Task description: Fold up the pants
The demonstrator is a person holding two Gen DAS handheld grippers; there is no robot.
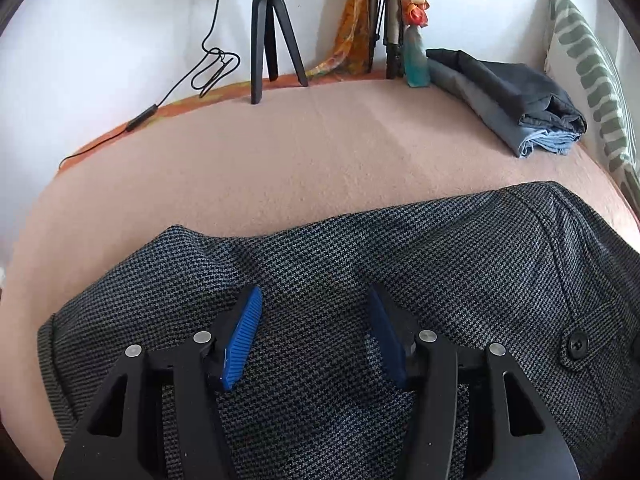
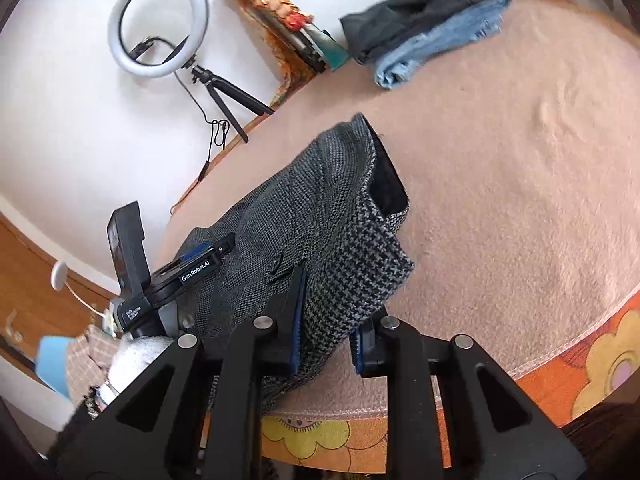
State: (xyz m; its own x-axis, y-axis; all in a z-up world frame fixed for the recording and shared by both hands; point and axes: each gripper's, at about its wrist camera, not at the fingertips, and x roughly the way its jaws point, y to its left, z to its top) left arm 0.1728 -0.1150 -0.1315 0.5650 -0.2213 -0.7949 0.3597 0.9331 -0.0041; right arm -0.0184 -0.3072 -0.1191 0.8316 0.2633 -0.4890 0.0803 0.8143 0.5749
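The houndstooth pants [image 1: 340,280] lie folded on the pink blanket [image 1: 260,168], near its front edge. My left gripper [image 1: 316,336] rests spread apart on them, likely pinning the fold. My right gripper [image 2: 326,336] straddles a lifted corner; whether it pinches is unclear. The layers underneath are hidden.

Bright, even daylight with soft shadows. Strong fisheye bending and dark corners. The right wrist view's upper edge is motion-blurred.
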